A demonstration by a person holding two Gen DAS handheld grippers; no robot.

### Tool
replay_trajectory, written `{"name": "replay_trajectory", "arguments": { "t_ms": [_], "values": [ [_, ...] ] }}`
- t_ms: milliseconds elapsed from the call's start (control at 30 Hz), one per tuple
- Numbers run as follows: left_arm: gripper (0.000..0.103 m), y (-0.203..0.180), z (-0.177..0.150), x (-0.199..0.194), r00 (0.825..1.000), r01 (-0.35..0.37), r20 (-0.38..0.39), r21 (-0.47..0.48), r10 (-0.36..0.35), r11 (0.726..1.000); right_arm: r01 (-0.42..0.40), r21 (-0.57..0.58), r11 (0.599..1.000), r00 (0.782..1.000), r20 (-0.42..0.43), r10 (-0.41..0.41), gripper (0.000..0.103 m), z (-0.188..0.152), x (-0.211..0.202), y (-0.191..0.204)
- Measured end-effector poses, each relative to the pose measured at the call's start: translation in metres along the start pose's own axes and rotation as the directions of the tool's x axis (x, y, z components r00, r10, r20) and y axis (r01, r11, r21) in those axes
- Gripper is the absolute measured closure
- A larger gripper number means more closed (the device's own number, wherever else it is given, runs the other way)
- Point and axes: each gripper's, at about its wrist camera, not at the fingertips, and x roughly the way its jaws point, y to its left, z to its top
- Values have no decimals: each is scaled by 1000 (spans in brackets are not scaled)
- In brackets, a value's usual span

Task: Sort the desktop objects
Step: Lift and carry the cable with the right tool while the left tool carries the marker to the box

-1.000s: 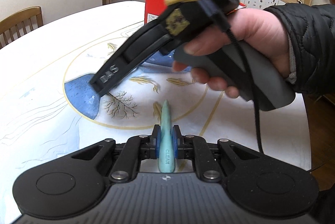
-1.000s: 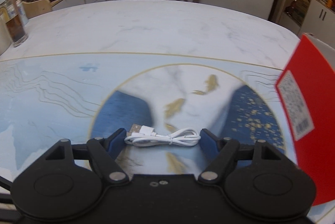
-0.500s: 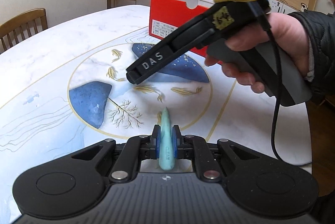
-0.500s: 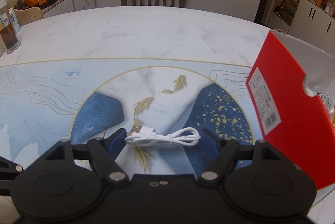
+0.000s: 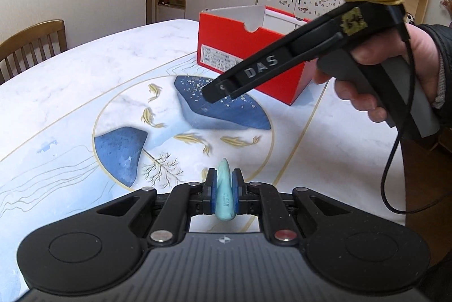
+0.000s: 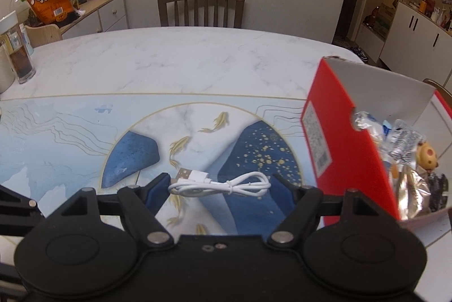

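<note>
My left gripper (image 5: 224, 175) is shut on a slim pale-teal piece (image 5: 225, 197) marked with small lettering, which stands upright between the blue pads above the printed table mat (image 5: 70, 149). A coiled white USB cable (image 6: 226, 184) spans the gap of my right gripper (image 6: 221, 179), whose widely spread fingers grip it at both ends, off the mat. From the left wrist view the right gripper (image 5: 217, 88) hangs in a person's hand (image 5: 395, 70) in front of the open red box (image 5: 248, 67). That red box (image 6: 347, 149) lies just right of the cable.
Inside the box are several clear packets (image 6: 401, 141) and a small tan toy (image 6: 428, 156). A glass of dark liquid (image 6: 21, 62) stands at the table's far left. Wooden chairs (image 6: 200, 6) (image 5: 31, 45) stand at the table's edges. A black cord (image 5: 395, 169) hangs from the right gripper.
Both grippers have risen. The right one carried the cable to the right, and the red box's open inside has come into its view. The left still holds the teal piece.
</note>
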Motion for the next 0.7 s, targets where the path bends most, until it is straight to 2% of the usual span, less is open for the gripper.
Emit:
{"name": "replay_trajectory", "arguments": {
  "t_ms": [367,700],
  "values": [
    [94,-20,28,-14,998,-2,69,33,0,999,21,22,1000,999,46,-22,27,-2,-45,-24],
    [93,-47,68,-17,990,4,138,92,-17,996,50,63,997,993,100,-56,27,0,-83,-59]
  ]
}}
